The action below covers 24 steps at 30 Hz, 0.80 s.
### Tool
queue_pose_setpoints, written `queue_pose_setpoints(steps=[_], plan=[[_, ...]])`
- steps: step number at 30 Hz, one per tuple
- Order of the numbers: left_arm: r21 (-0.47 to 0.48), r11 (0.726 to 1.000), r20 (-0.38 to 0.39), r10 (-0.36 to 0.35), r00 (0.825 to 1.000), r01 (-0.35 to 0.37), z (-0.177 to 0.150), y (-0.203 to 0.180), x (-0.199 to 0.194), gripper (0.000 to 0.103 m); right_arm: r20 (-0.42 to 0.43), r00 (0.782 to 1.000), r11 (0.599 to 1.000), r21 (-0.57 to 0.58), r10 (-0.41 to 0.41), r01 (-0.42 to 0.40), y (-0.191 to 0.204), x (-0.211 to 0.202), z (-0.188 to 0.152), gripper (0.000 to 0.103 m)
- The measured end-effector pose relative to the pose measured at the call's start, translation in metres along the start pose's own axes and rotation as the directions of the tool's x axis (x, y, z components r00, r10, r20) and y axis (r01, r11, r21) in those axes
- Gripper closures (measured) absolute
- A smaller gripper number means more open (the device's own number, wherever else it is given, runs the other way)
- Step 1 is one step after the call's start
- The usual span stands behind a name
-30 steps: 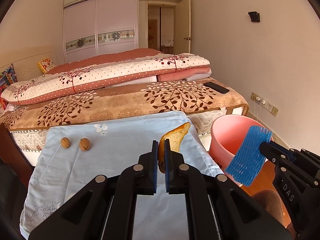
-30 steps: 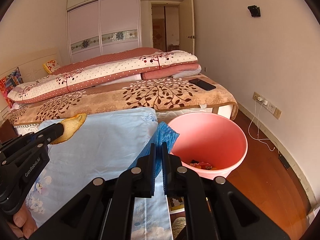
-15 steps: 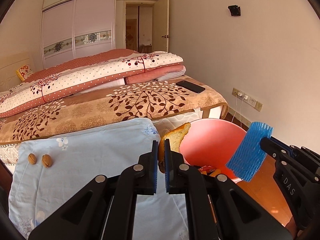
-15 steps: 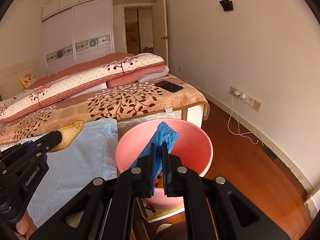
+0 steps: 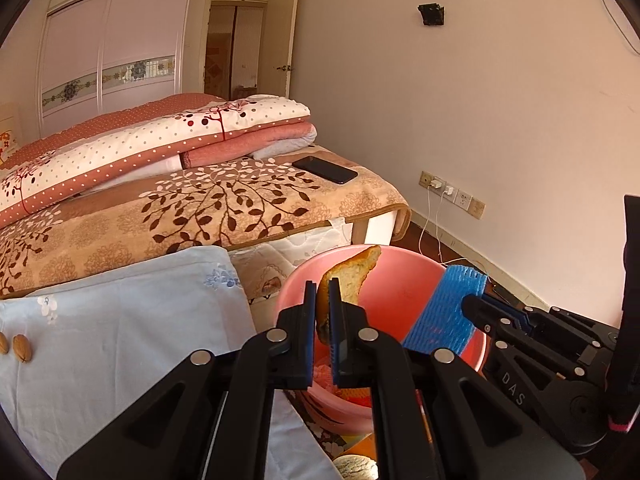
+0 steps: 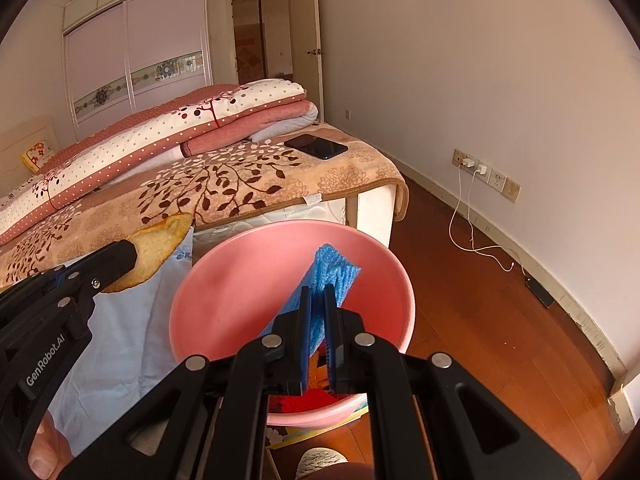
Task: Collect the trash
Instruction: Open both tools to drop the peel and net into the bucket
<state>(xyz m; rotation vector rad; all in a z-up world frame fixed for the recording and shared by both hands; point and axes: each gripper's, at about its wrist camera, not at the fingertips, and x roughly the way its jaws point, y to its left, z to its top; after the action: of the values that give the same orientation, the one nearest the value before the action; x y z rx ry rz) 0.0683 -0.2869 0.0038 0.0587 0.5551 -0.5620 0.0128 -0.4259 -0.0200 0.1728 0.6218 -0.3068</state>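
The right gripper (image 6: 317,300) is clamping a blue foam net (image 6: 332,272) directly over the pink bin (image 6: 208,292). The left gripper (image 5: 323,300) is pinching a fruit peel (image 5: 352,276) above the bin's near-left rim, so both pieces are hanging ready for release.

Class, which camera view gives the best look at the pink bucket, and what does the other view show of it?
The right wrist view: the pink bucket shows nearly its whole round rim and inner wall. In the left wrist view the bucket is partly hidden behind the peel and blue foam net.
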Motion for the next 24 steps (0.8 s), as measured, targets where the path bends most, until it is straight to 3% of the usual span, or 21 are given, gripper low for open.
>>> queue_pose_setpoints(steps=[2, 4, 8, 10, 14, 18, 19, 20, 21, 22, 24], plan=[[0.01, 0.998, -0.014, -0.06, 0.998, 0.06, -0.001, 0.0, 0.009, 0.097, -0.018, 1.0, 1.0, 0.015, 0.009, -0.009, -0.004, 0.008, 0.0, 0.093], [0.03, 0.997, -0.045, -0.072, 0.996, 0.074, -0.003, -0.003, 0.017, 0.097, -0.026, 1.0, 0.999, 0.029, 0.015, -0.014, -0.008, 0.014, 0.001, 0.086], [0.022, 0.995, -0.075, -0.096, 0.993, 0.098, -0.008, -0.001, 0.028, 0.097, -0.027, 1.0, 1.0, 0.023, 0.012, -0.011, -0.011, 0.02, 0.0, 0.084], [0.023, 0.995, -0.082, -0.091, 0.992, 0.093, -0.009, -0.002, 0.03, 0.097, -0.028, 1.0, 1.0, 0.026, 0.013, -0.012, -0.011, 0.021, 0.0, 0.078], [0.041, 0.995, -0.087, -0.089, 0.992, 0.092, -0.011, -0.004, 0.031, 0.097, -0.018, 1.0, 1.0, 0.017, 0.006, -0.005, -0.011, 0.019, -0.002, 0.078], [0.03, 0.984, -0.107, -0.169, 0.98, 0.173, -0.01, -0.004, 0.032, 0.097, -0.01, 1.0, 1.0, 0.012, 0.0, 0.0, -0.012, 0.014, -0.005, 0.078], [0.041, 0.983, -0.112, -0.174, 0.978, 0.18, -0.01, -0.007, 0.031, 0.089, -0.01, 1.0, 1.0, 0.015, -0.001, 0.001, -0.013, 0.013, -0.006, 0.078], [0.054, 0.983, -0.113, -0.171, 0.979, 0.178, -0.01, -0.009, 0.031, 0.066, -0.01, 1.0, 1.0, 0.019, -0.001, 0.001, -0.014, 0.013, -0.007, 0.078], [0.059, 0.983, -0.106, -0.168, 0.98, 0.174, -0.01, -0.01, 0.029, 0.056, -0.01, 1.0, 1.0, 0.024, -0.001, 0.001, -0.016, 0.012, -0.007, 0.078], [0.059, 0.983, -0.094, -0.166, 0.982, 0.172, -0.01, -0.011, 0.027, 0.051, -0.01, 1.0, 1.0, 0.028, 0.0, 0.0, -0.018, 0.011, -0.008, 0.078], [0.055, 0.982, -0.086, -0.176, 0.981, 0.181, -0.009, -0.013, 0.026, 0.051, -0.009, 1.0, 0.999, 0.036, 0.001, 0.0, -0.021, 0.01, -0.01, 0.078]])
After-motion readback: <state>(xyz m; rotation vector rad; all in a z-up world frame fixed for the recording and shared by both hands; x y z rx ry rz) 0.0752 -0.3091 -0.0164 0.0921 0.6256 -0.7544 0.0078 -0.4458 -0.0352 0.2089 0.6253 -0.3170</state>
